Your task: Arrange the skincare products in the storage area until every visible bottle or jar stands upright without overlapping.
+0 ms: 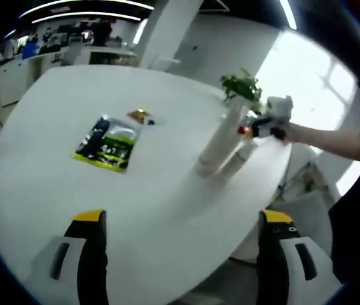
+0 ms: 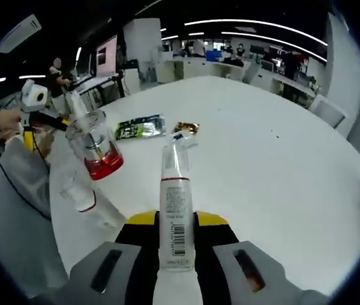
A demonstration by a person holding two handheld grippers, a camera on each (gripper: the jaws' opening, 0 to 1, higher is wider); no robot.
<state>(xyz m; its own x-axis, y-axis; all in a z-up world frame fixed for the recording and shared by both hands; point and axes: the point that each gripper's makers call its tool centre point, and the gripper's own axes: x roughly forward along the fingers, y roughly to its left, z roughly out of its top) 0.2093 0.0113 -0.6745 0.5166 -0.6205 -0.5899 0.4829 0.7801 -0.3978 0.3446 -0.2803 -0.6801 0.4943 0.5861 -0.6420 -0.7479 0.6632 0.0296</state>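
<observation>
Fingers of the right gripper (image 2: 176,238) are clamped on a white tube (image 2: 175,219), which points forward from between them. Ahead and to their left stands a clear jar (image 2: 95,147) with red base. Left gripper (image 1: 183,232) fingers stand wide apart above the white table (image 1: 59,184), the green packet (image 1: 107,144) lying ahead of them.

Non-task items on & around white table

Green-black packet (image 1: 107,143) is seen lying flat on the white table (image 1: 65,184), w/ a small gold wrapper (image 1: 140,115) just beside it, apart; both are also seen in right gripper view, packet (image 2: 139,128) & wrapper (image 2: 186,128) side by side. A potted plant (image 1: 242,85) is seen at table's far edge by a bright window (image 1: 307,76). Office desks (image 2: 256,67) & ceiling light strips (image 2: 263,24) are seen beyond, people too small to be made out.
</observation>
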